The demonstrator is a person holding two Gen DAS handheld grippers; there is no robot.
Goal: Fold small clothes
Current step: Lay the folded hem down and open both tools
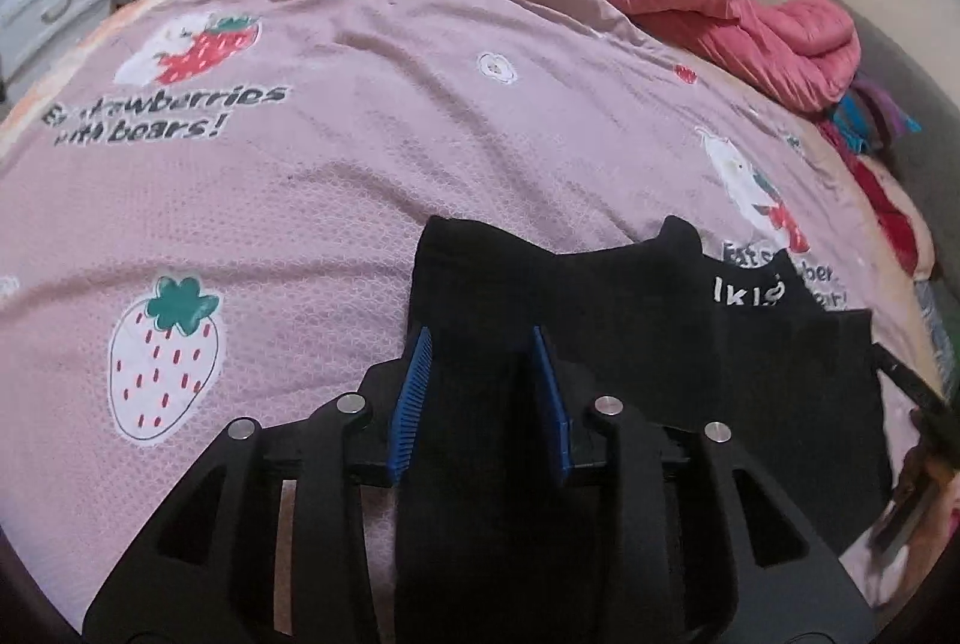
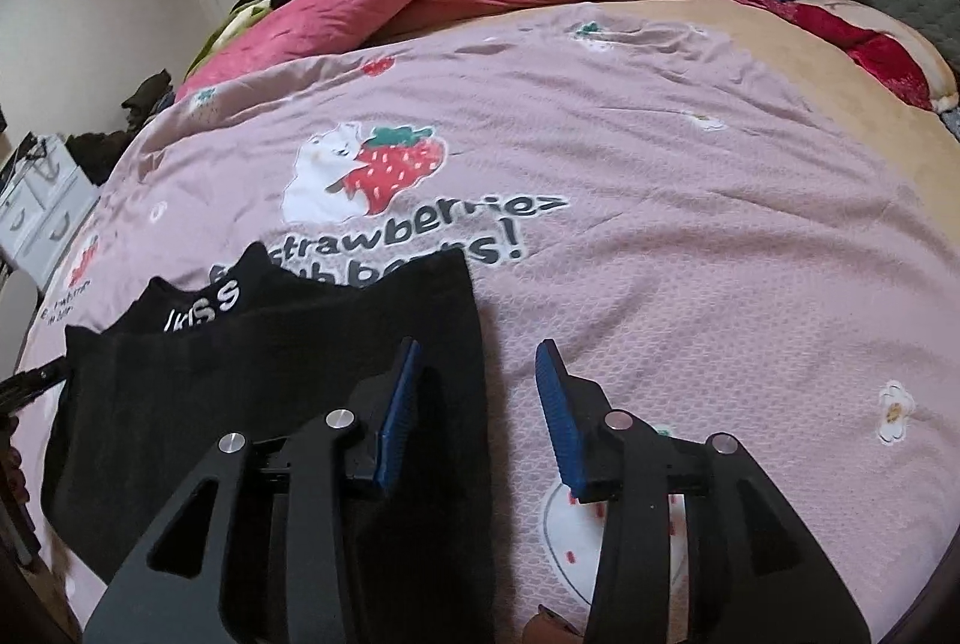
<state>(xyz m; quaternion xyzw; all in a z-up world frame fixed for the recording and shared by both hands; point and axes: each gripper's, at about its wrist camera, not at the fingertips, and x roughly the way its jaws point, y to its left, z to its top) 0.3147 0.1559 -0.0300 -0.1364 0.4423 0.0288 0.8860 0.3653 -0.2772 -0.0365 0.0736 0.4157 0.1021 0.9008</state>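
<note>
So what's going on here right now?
A person with a gripper in each hand is folding a black garment on the pink strawberry bedspread. The left gripper is open with black cloth between its pads; the right gripper is open at the garment's edge. Neither grips it.

**Both grippers slightly parted, pointing down and forward**

The left gripper (image 1: 483, 344) tilts steeply downward, its blue pads (image 1: 411, 404) a little apart with dark cloth lying between them (no squeeze visible). The right gripper (image 2: 480, 362) angles down likewise, its pads (image 2: 561, 416) spread, nothing clamped between them.
</note>
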